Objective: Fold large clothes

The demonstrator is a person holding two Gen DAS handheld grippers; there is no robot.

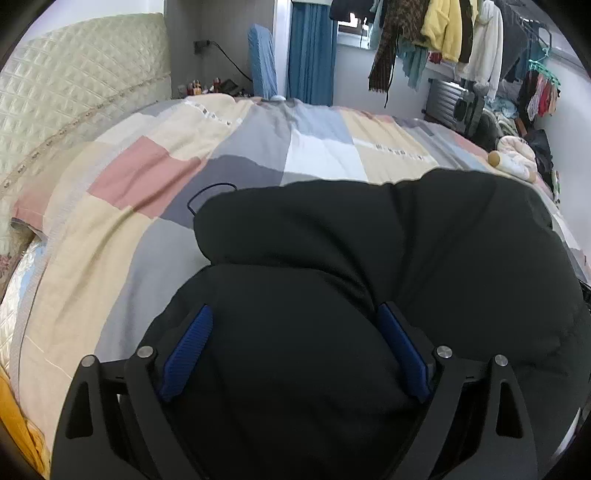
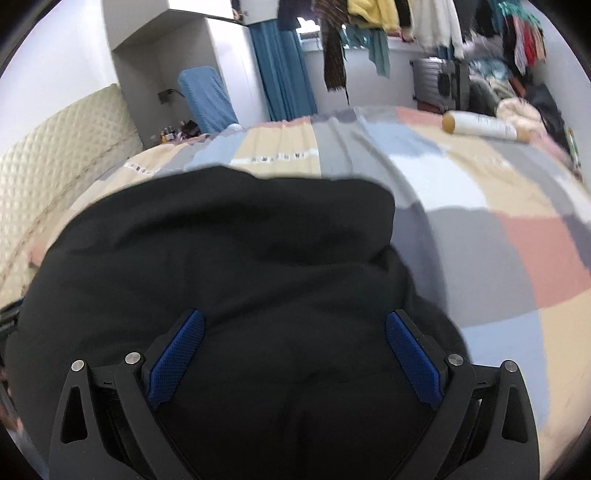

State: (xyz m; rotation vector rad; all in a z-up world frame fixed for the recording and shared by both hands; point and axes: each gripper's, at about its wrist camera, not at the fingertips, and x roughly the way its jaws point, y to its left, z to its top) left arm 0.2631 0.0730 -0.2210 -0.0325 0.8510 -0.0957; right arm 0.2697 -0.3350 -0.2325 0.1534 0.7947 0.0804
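A large black garment (image 1: 369, 258) lies bunched on the patchwork bed cover (image 1: 166, 206). It also fills the lower middle of the right wrist view (image 2: 229, 251). My left gripper (image 1: 295, 314) is open, its blue pads (image 1: 188, 350) spread wide over the garment's near fold. My right gripper (image 2: 295, 317) is open too, its blue pads (image 2: 177, 358) spread over the black cloth. Black fabric lies between both pairs of fingers, and neither pair is closed on it. A thin dark cord (image 1: 207, 192) pokes out from the garment's left edge.
The bed cover (image 2: 498, 221) stretches to the right. A white bottle with a tan cap (image 2: 480, 125) lies at the bed's far right, and shows in the left view (image 1: 511, 162). A quilted headboard (image 1: 74, 92) stands left. Hanging clothes (image 1: 443, 33) and a suitcase (image 1: 450, 99) stand beyond.
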